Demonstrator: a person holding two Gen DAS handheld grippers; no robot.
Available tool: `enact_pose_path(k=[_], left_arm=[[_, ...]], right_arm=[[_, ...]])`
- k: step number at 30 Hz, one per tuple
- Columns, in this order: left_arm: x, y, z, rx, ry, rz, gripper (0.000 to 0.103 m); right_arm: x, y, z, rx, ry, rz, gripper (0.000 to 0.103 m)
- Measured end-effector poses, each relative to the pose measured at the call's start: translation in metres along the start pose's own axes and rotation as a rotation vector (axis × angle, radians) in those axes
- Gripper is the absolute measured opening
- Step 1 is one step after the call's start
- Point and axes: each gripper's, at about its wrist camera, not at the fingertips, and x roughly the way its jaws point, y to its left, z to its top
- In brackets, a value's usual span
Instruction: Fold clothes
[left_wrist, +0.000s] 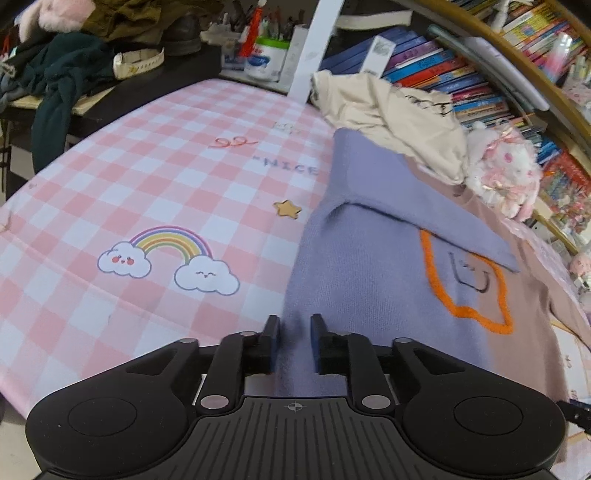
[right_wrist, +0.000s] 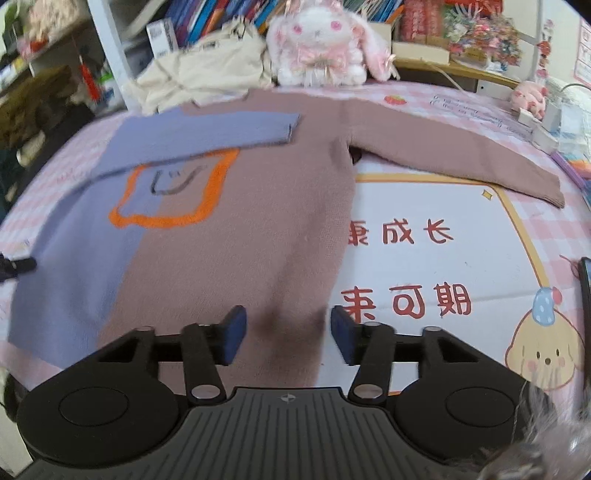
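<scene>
The two-tone sweater (right_wrist: 236, 229) lies flat on the checked mat (left_wrist: 110, 184), purple sleeve (right_wrist: 207, 136) folded across its chest and brown sleeve (right_wrist: 461, 147) outstretched; both the left gripper (left_wrist: 294, 341) and the right gripper (right_wrist: 288, 334) hover parted over its hem, so the brown sleeve probably needs folding next.

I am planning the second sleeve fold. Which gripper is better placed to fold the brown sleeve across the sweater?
Probably the right. The brown sleeve lies spread out on the right gripper side, and its fingers are open. The left gripper sits at the purple edge, where the purple sleeve is already folded.
</scene>
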Motion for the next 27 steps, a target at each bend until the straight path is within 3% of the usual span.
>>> enact_pose_path(k=[1, 3, 9, 20, 27], left_arm=[[-0.006, -0.004, -0.001, 0.021, -0.016, 0.004, 0.026], [-0.02, -0.014, -0.004, 0.077, -0.054, 0.024, 0.045], [-0.044, -0.042, -0.019, 0.167, -0.138, -0.025, 0.066], [-0.037, -0.076, -0.043, 0.239, -0.088, -0.103, 0.075], [-0.029, -0.099, -0.043, 0.263, -0.084, -0.114, 0.08]], right_arm=[[-0.004, 0.001, -0.001, 0.006, -0.011, -0.002, 0.058], [-0.013, 0.004, -0.002, 0.017, -0.036, -0.015, 0.065], [-0.037, 0.007, -0.008, 0.054, -0.101, -0.061, 0.075], [-0.051, -0.009, -0.02, 0.119, -0.116, -0.132, 0.084], [-0.047, -0.03, -0.014, 0.119, -0.116, -0.116, 0.084]])
